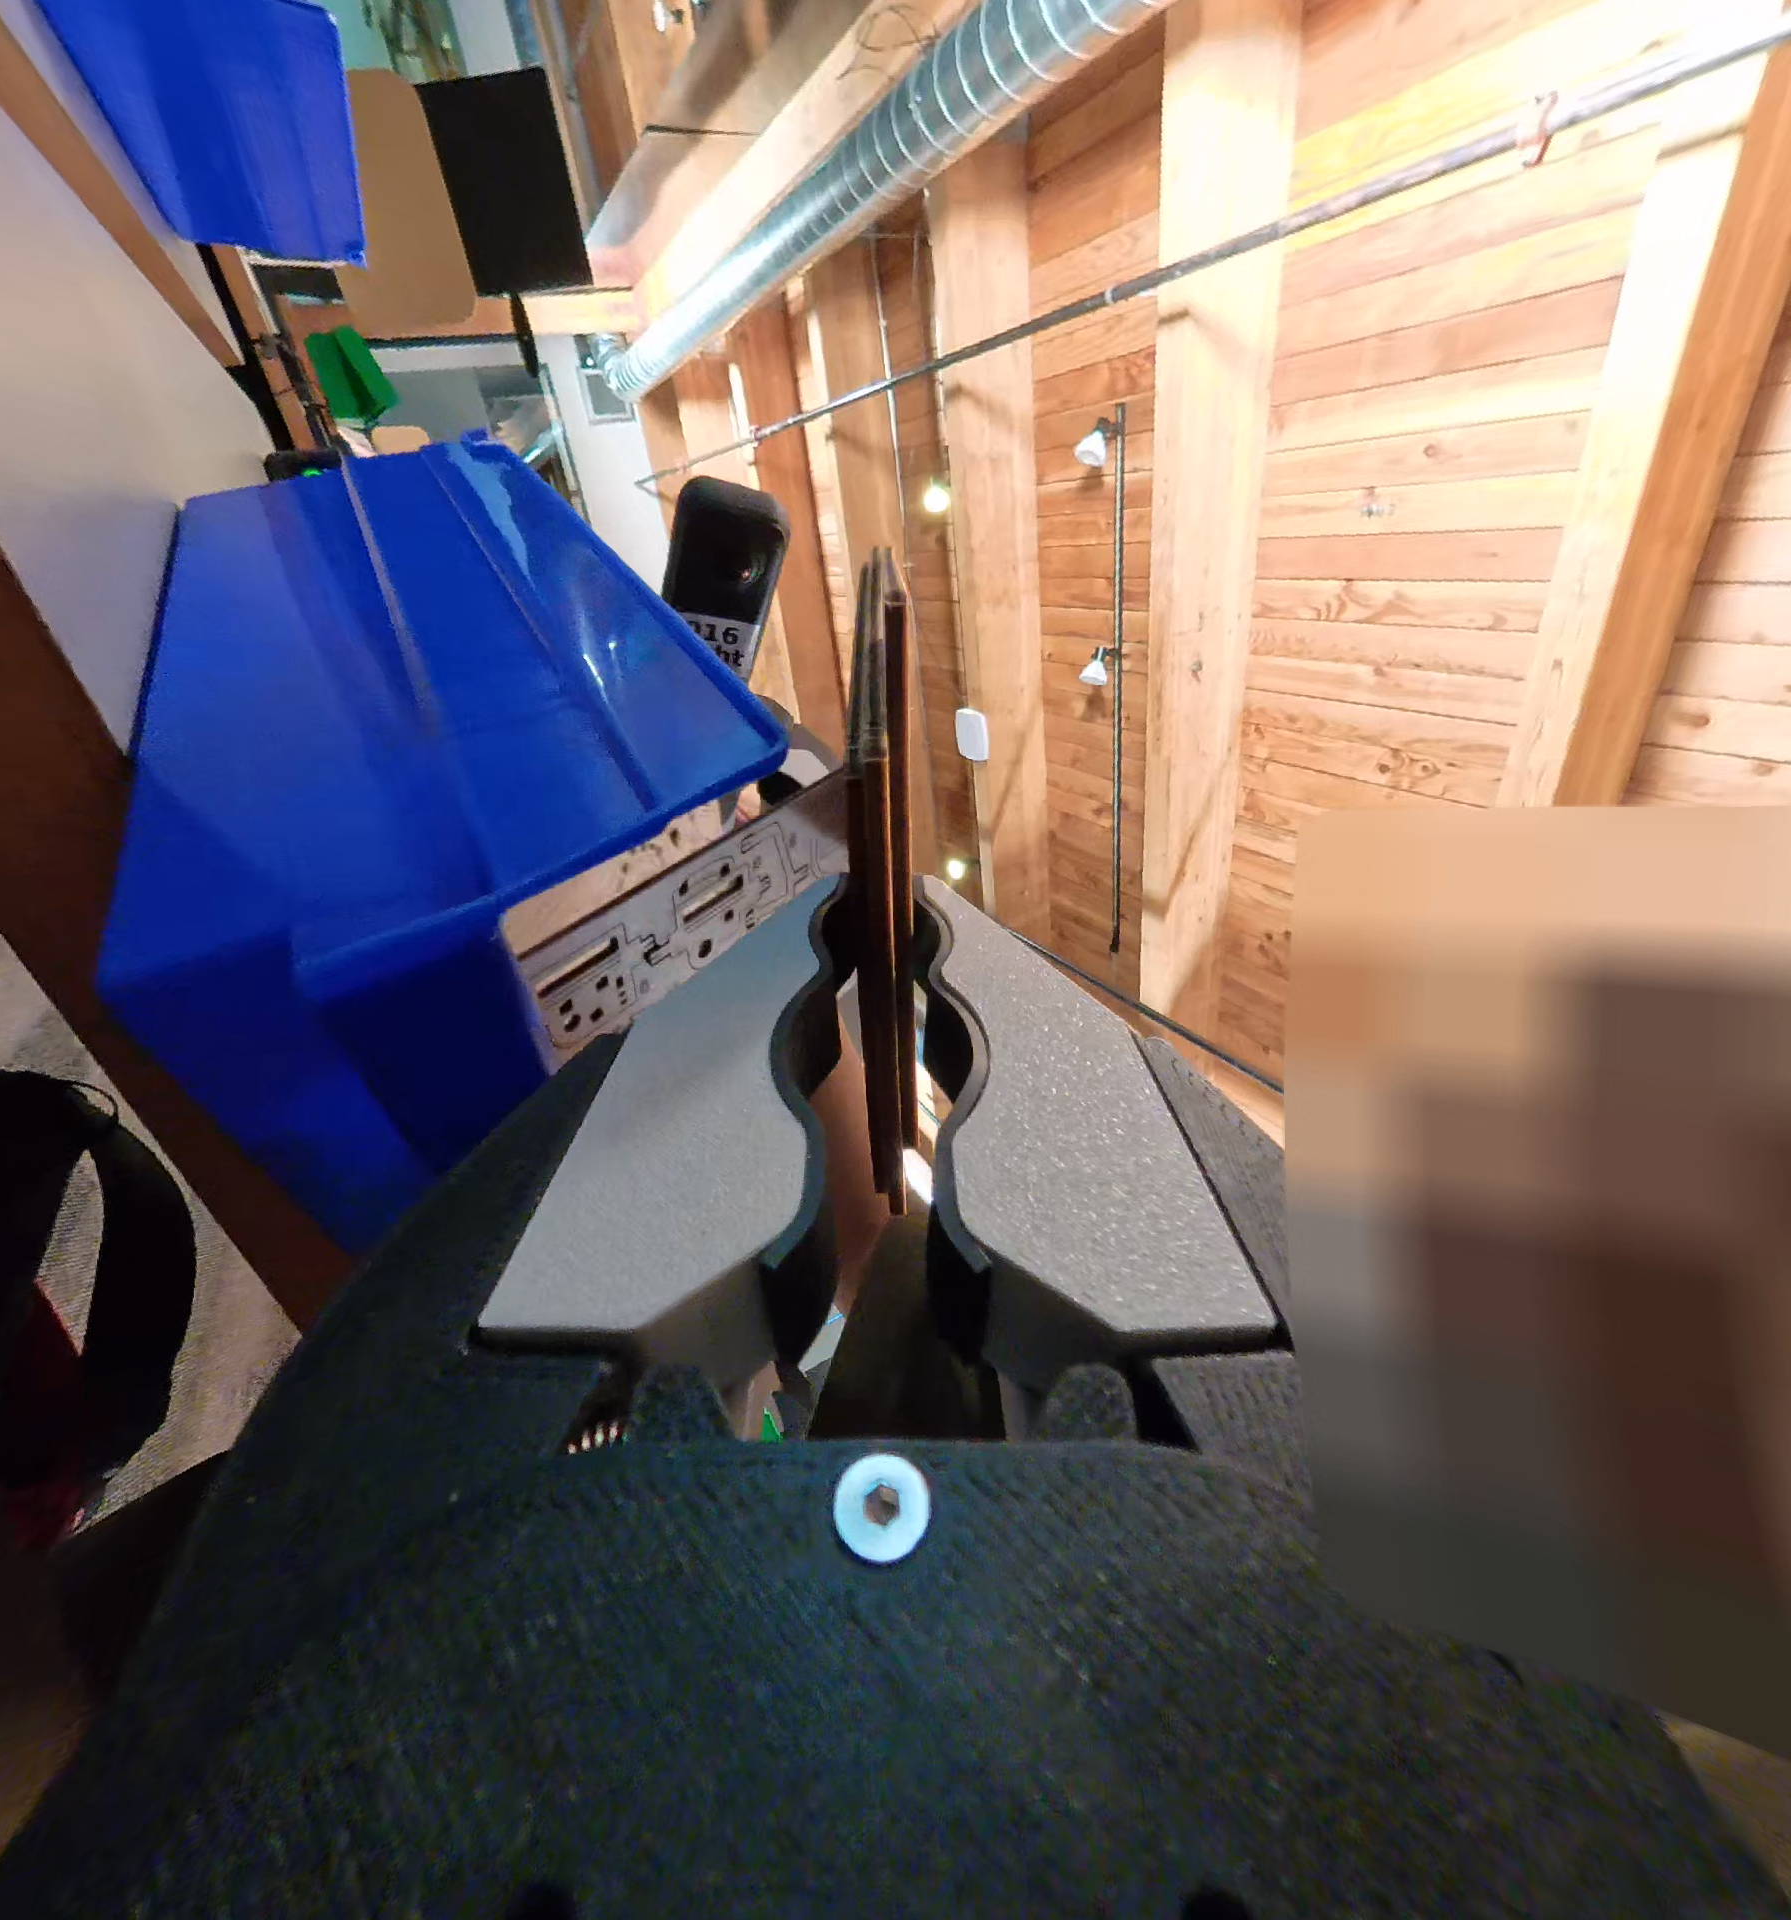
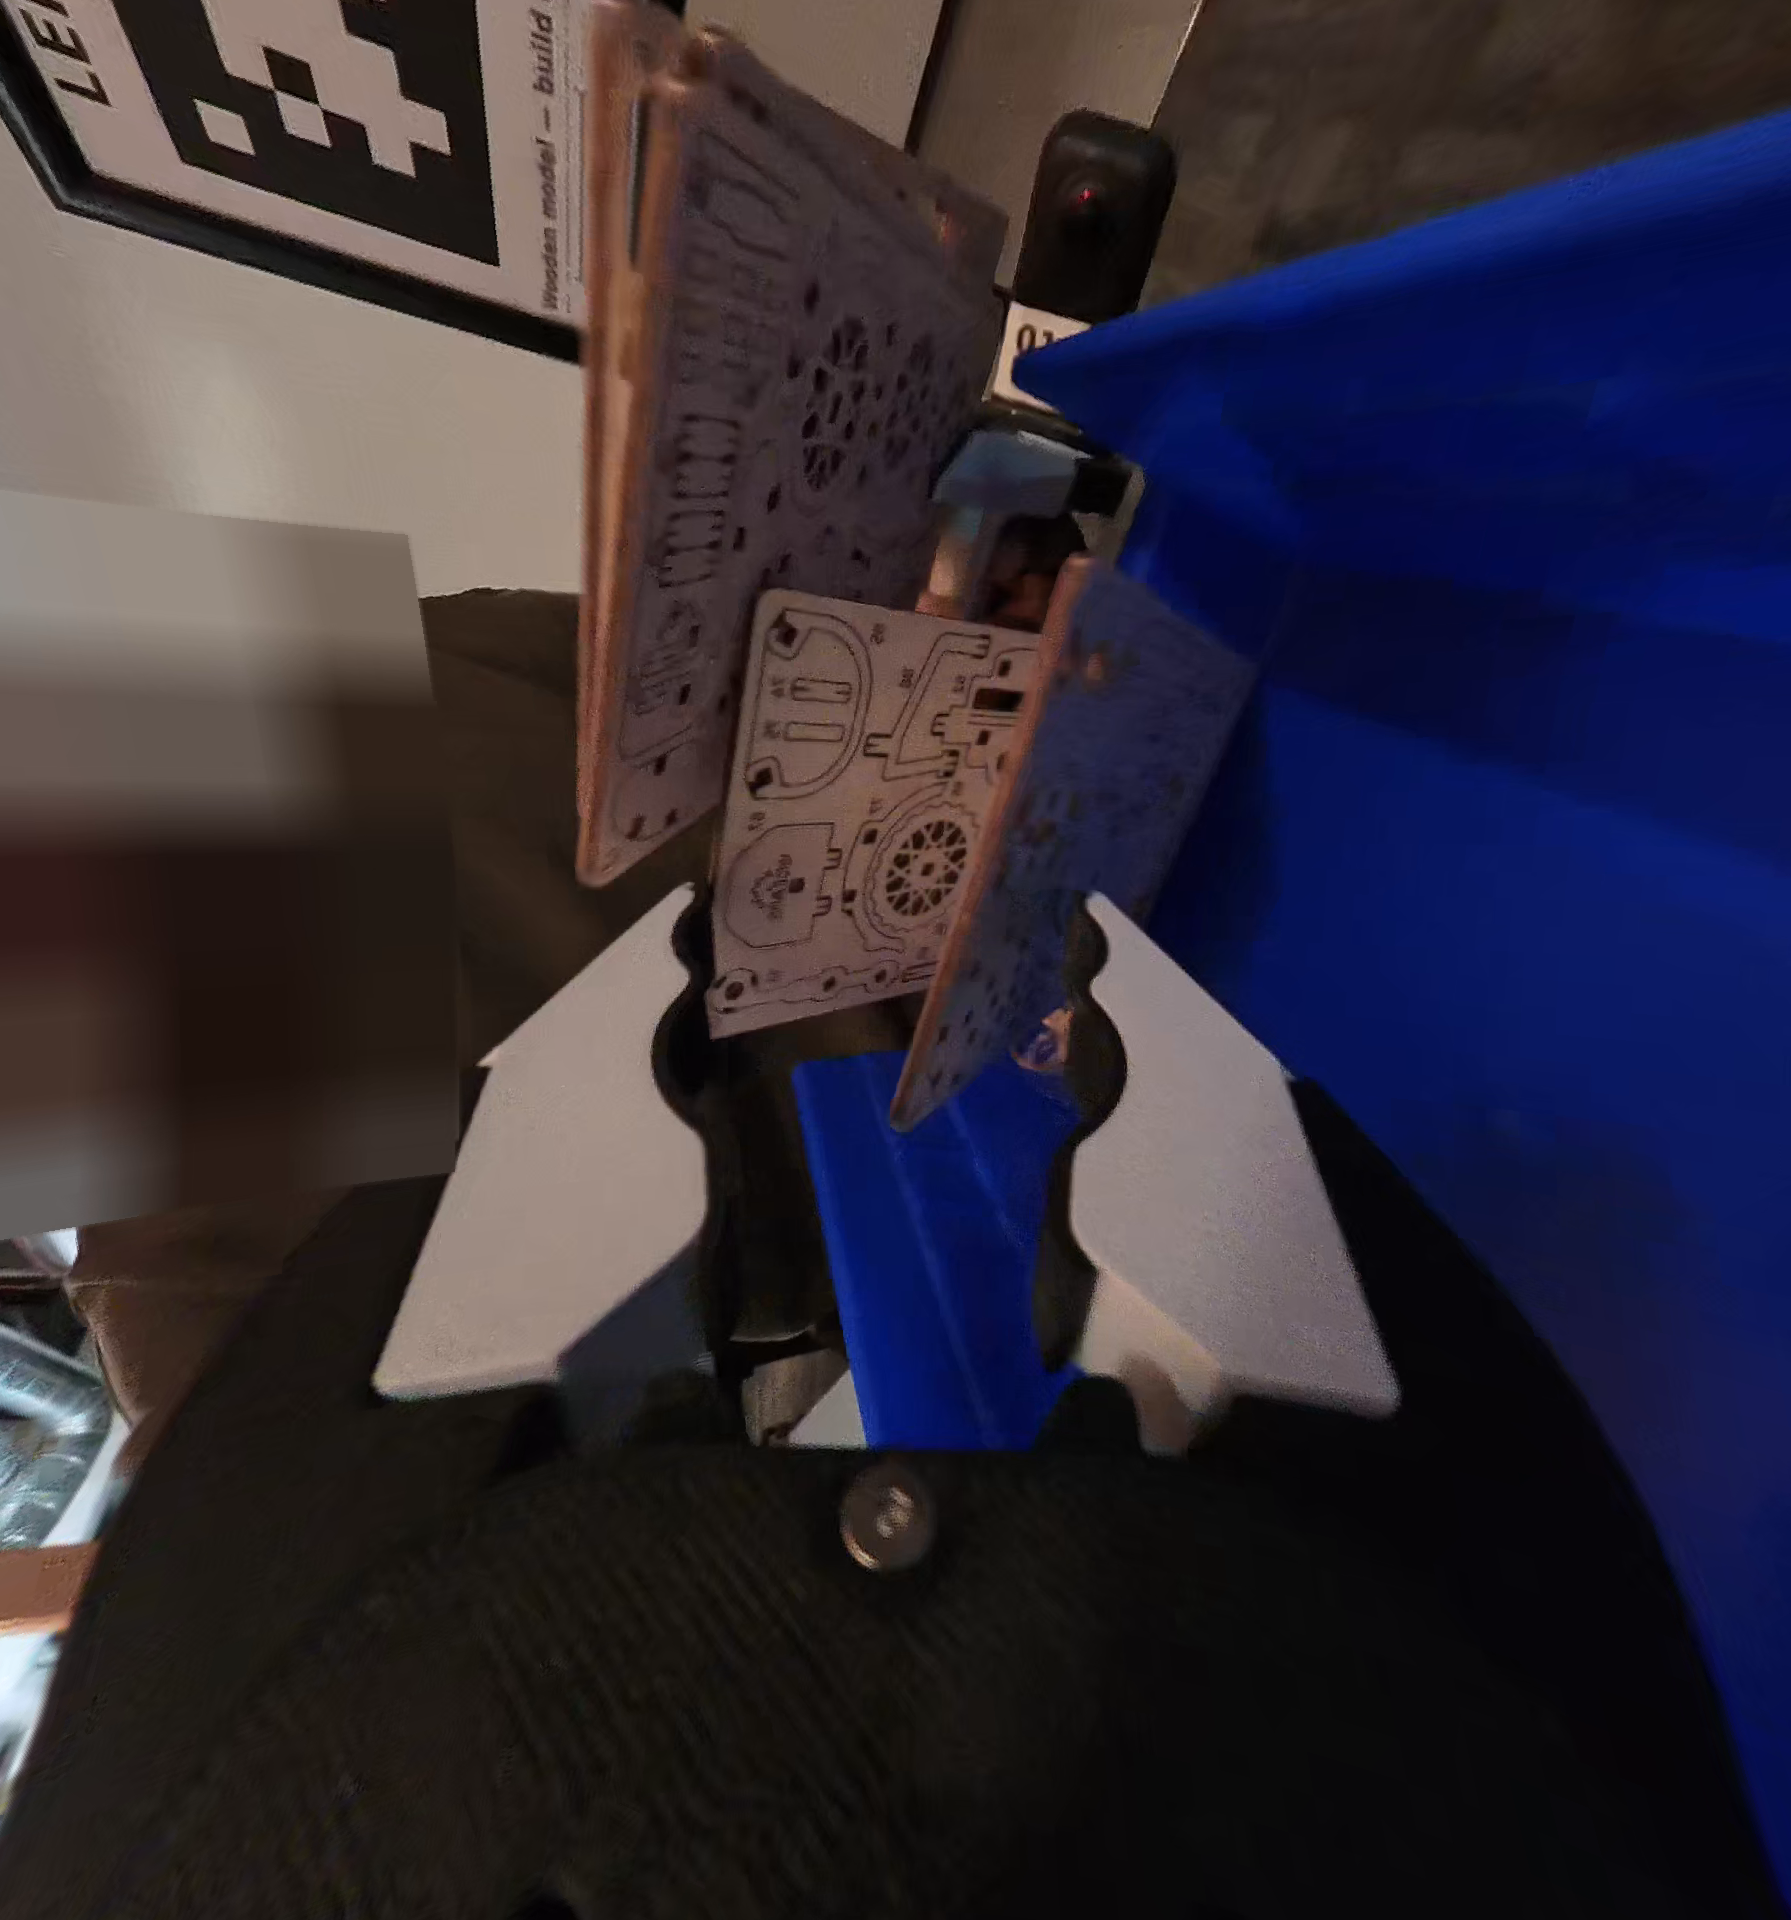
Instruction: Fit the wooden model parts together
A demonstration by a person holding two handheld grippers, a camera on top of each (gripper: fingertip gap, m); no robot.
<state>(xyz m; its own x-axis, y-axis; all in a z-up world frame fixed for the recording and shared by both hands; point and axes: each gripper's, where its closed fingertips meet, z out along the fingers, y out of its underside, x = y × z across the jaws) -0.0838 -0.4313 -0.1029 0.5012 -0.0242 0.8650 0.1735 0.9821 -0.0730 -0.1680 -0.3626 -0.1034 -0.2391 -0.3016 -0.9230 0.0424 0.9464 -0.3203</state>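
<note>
1. The left gripper (image 1: 886, 1039) clamps thin, flat wooden sheets (image 1: 886, 883) edge-on between its grey, wavy-edged fingers (image 1: 683, 1122).
2. The right gripper (image 2: 891, 1039) stands wide, holding nothing; its pale fingers (image 2: 569, 1195) flank 3 laser-cut sheets: a large one (image 2: 766, 436), a middle one (image 2: 829, 821), a tilted one (image 2: 1078, 831).
3. A glossy blue plastic bin (image 2: 1493, 727) crowds its right side, the tilted sheet just beside the bin's wall.

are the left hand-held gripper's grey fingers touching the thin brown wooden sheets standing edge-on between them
Touching. The left wrist view shows the left hand-held gripper closed against the thin brown wooden sheets, fingers pressed on either side with no gap at the tips.
</note>
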